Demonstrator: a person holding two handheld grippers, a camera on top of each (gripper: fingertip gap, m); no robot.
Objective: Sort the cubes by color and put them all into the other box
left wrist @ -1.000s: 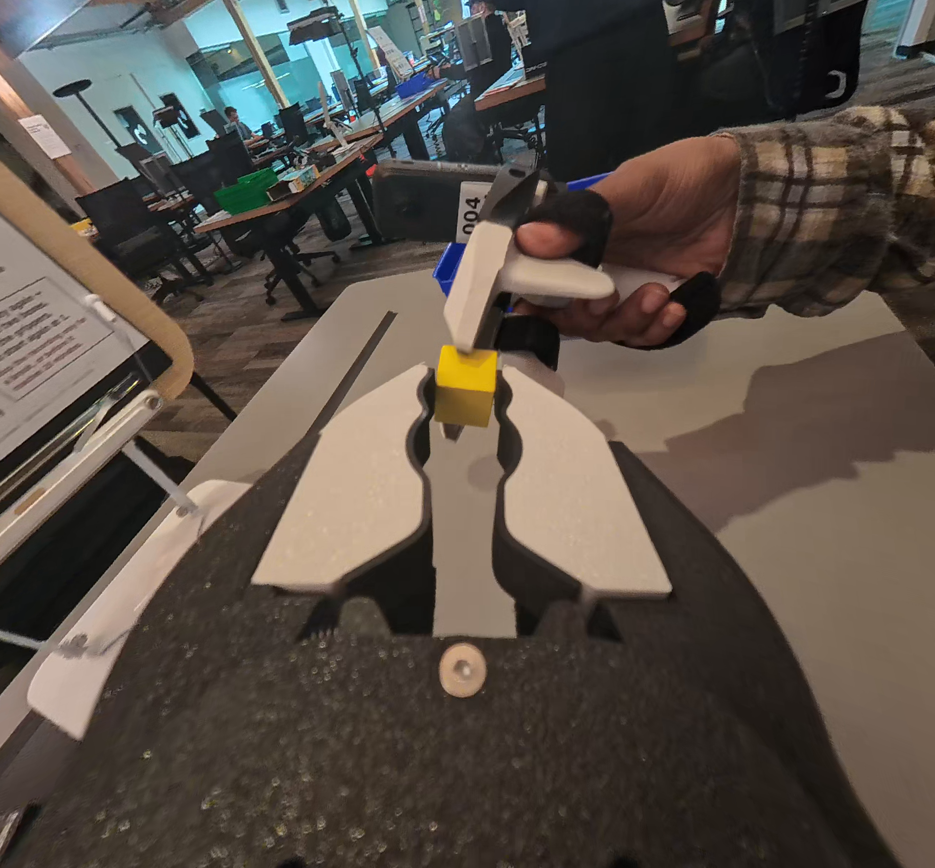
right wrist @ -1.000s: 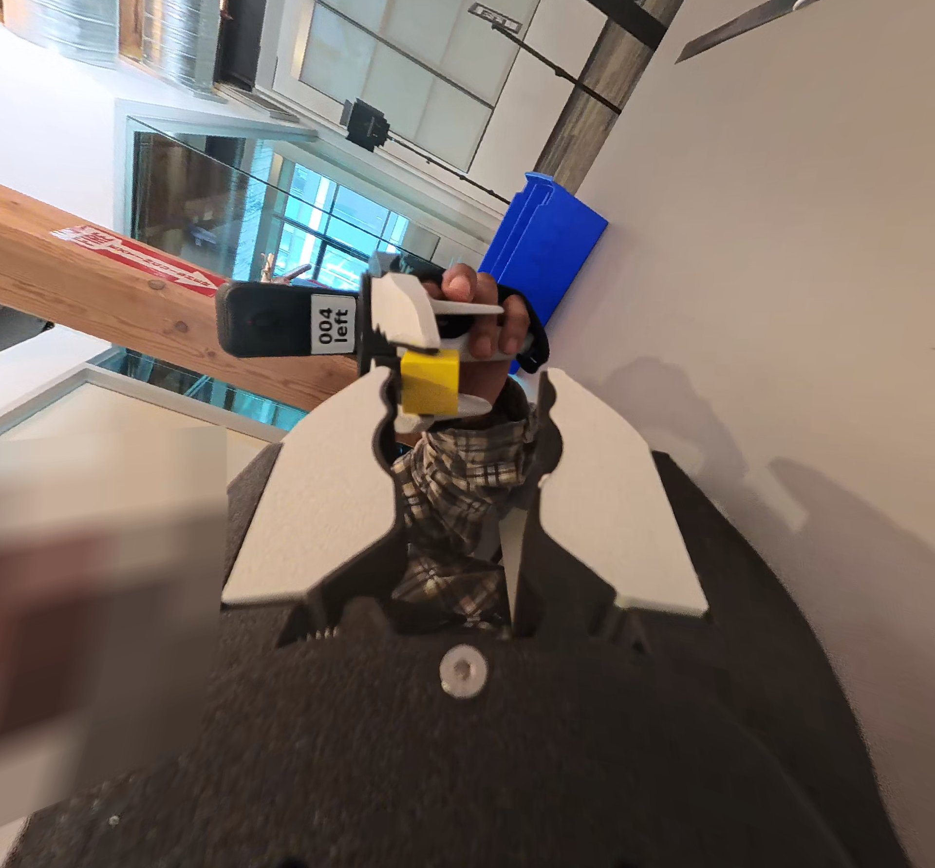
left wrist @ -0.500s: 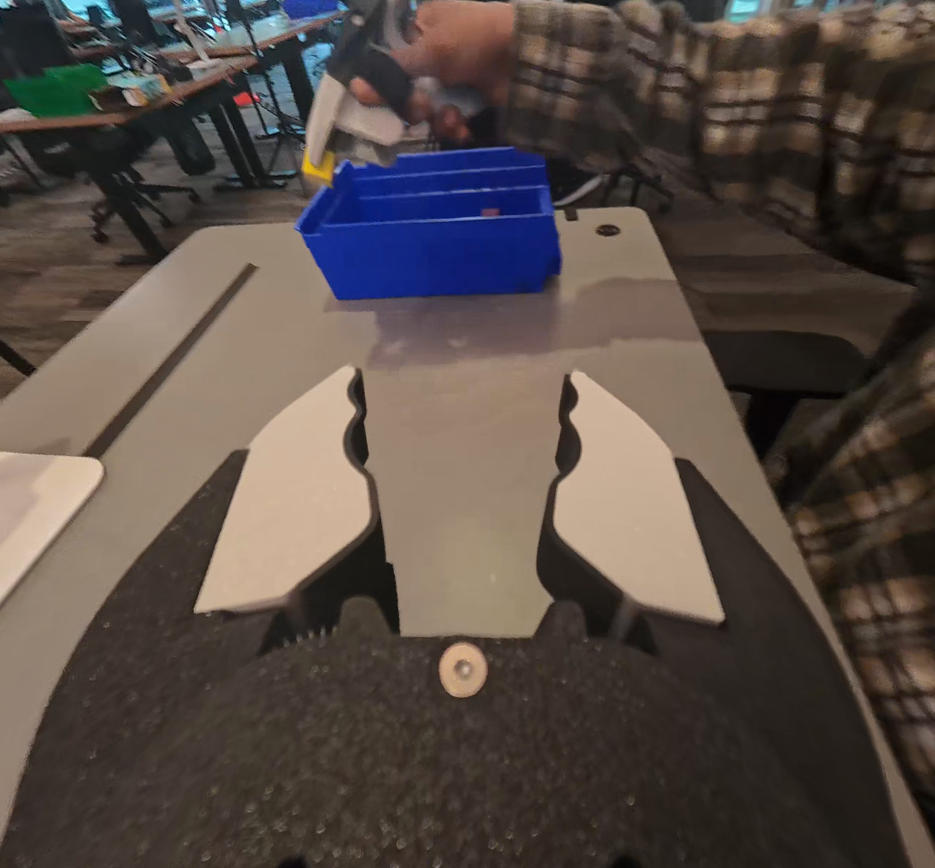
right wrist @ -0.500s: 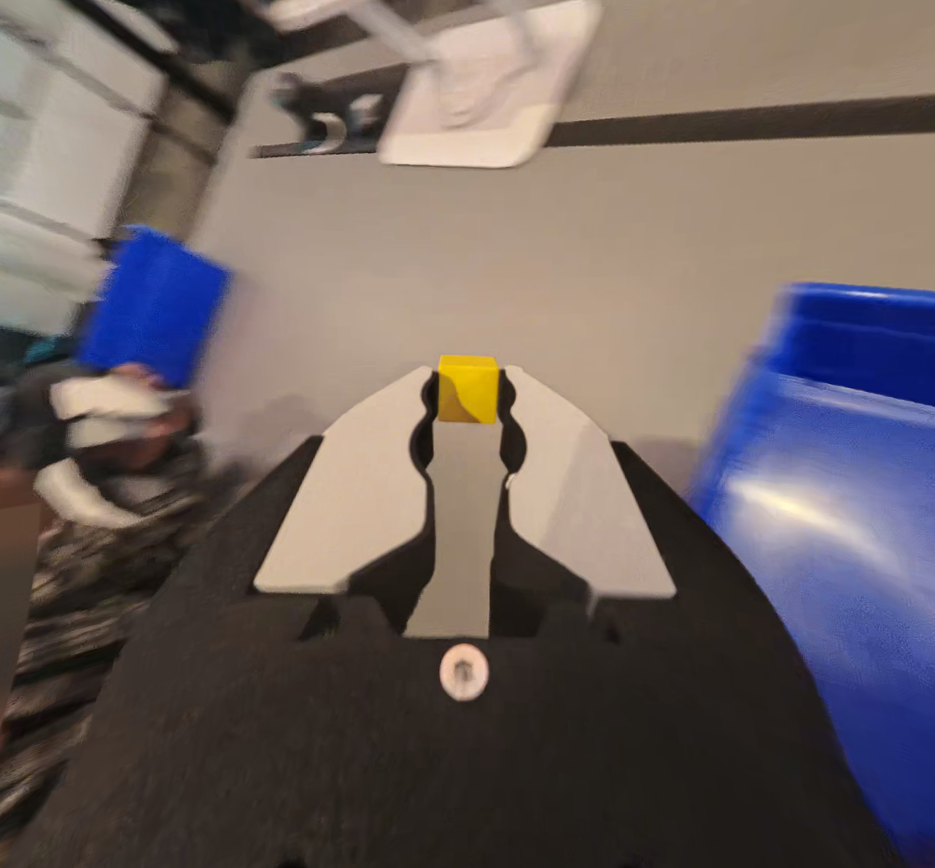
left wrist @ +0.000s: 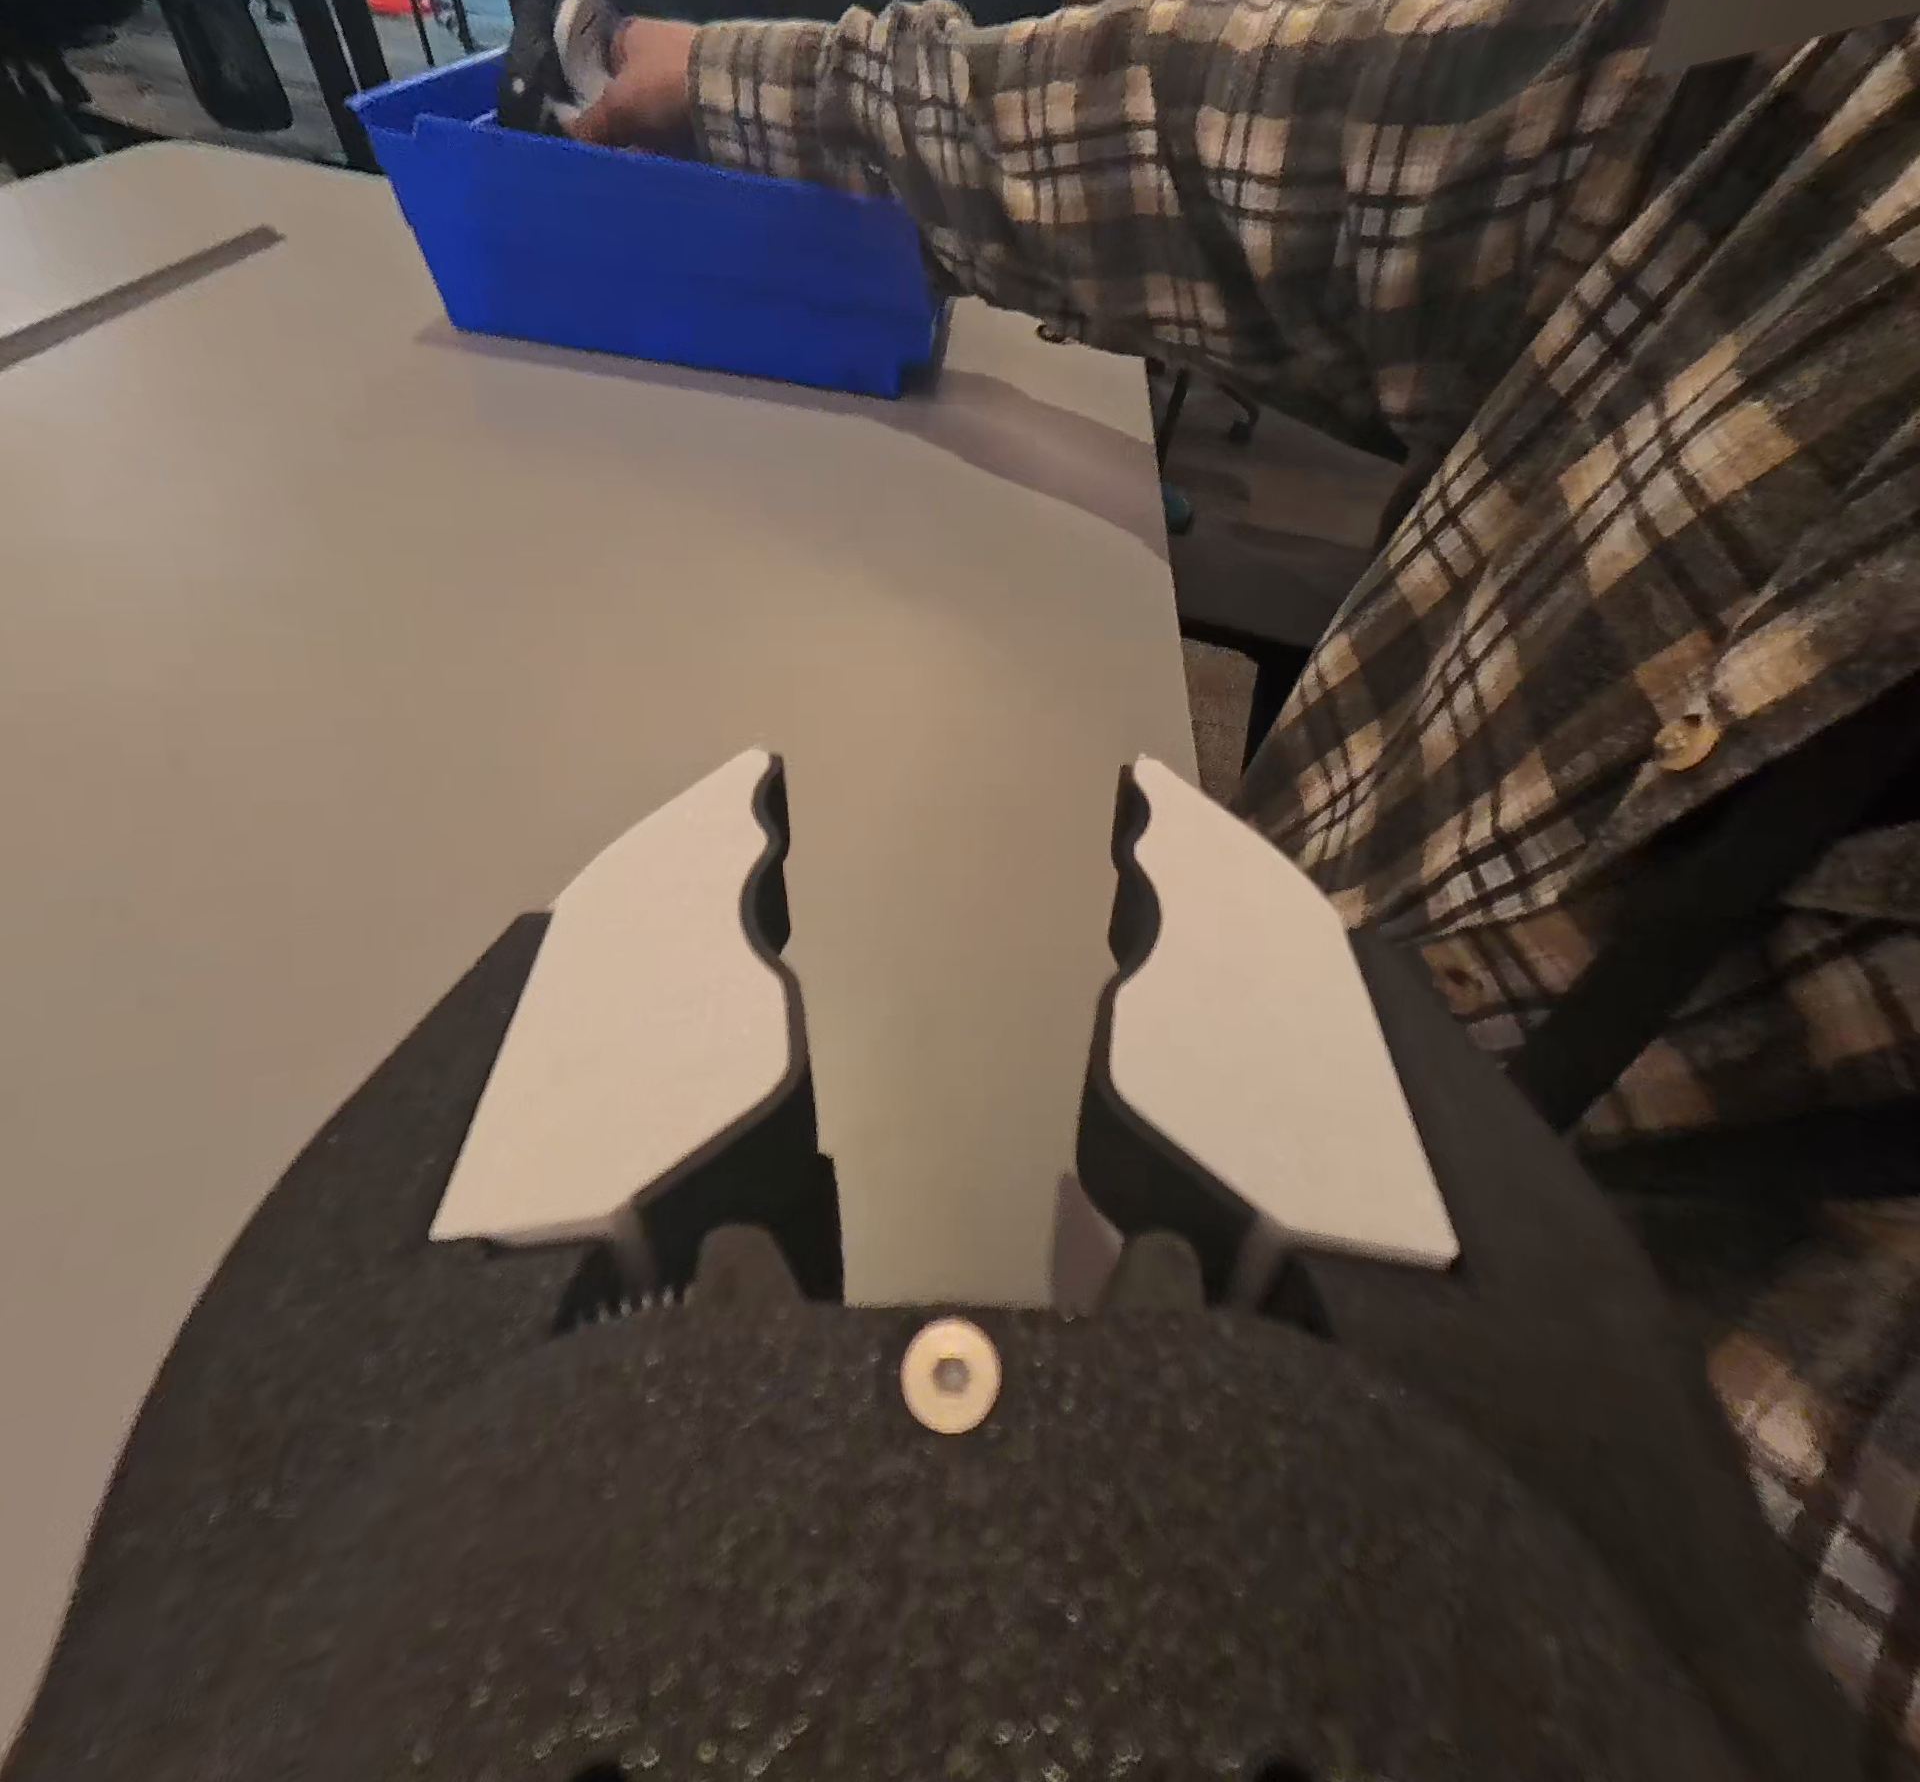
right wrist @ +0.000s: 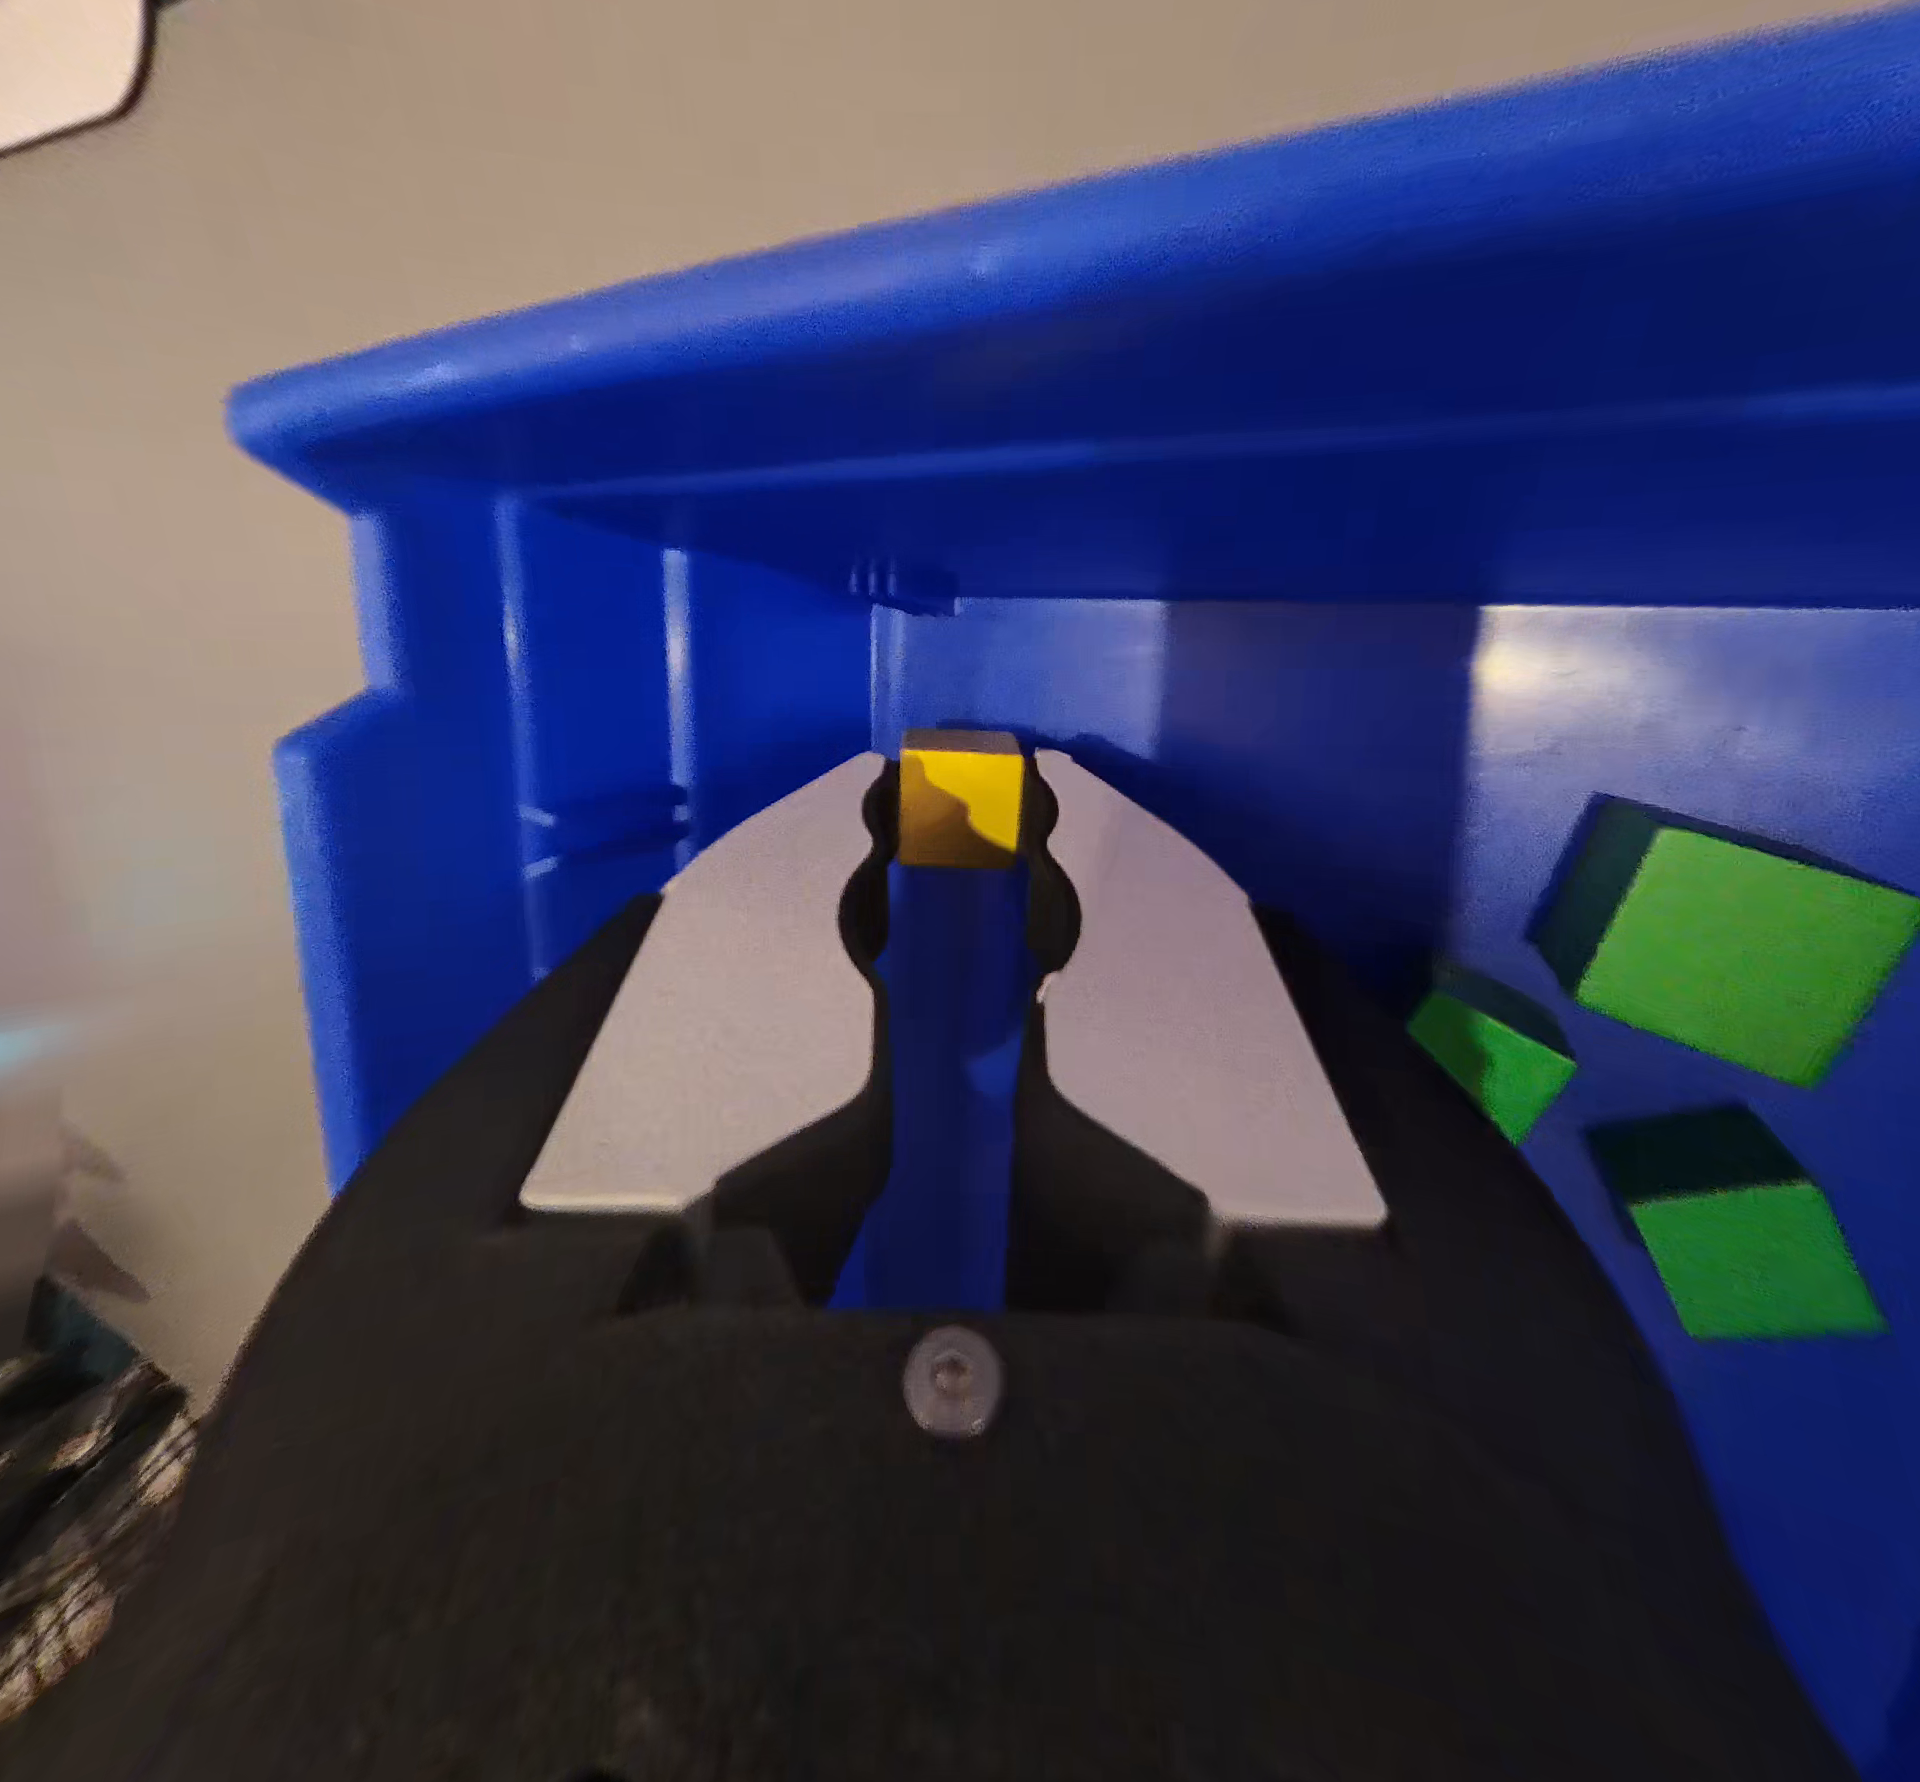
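The table [left wrist: 436,589] was grey and smooth, with a dark strip [left wrist: 135,288] that ran across it on the far left side. A blue box [left wrist: 665,267] stood directly on it, close to the far right corner, near the edge. In the right wrist view, a white flat thing [right wrist: 62,18] lay on the surface beside the same strip.

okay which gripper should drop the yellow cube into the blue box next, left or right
Right. The right gripper is shut on the yellow cube and already inside the blue box, beside three green cubes. The left gripper is open, empty, over the table.
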